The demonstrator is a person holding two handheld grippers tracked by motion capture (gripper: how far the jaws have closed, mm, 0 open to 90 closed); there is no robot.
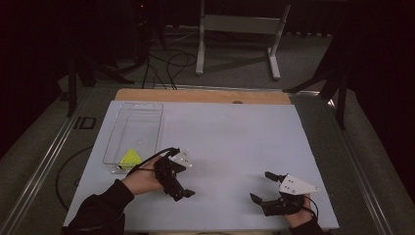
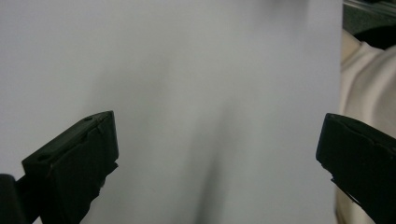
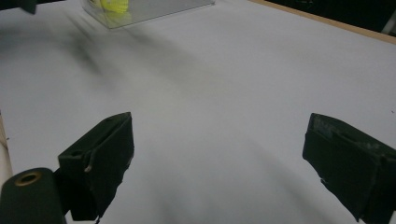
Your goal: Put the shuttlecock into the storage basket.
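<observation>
Yellow piece [image 1: 130, 158] sits in the clear bin [image 1: 152, 108], near end, so the drop looks done. Left gripper [image 1: 182, 188] and right gripper [image 1: 261, 187] both spread wide, empty, over bare table [image 1: 235, 132]. Nothing left visible to move.

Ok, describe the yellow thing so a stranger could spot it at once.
Start at the pale table and find the clear plastic bin along its left side. The yellow thing lies in the bin's near end, beside the left tongs; it is the one bright-coloured item there.
</observation>
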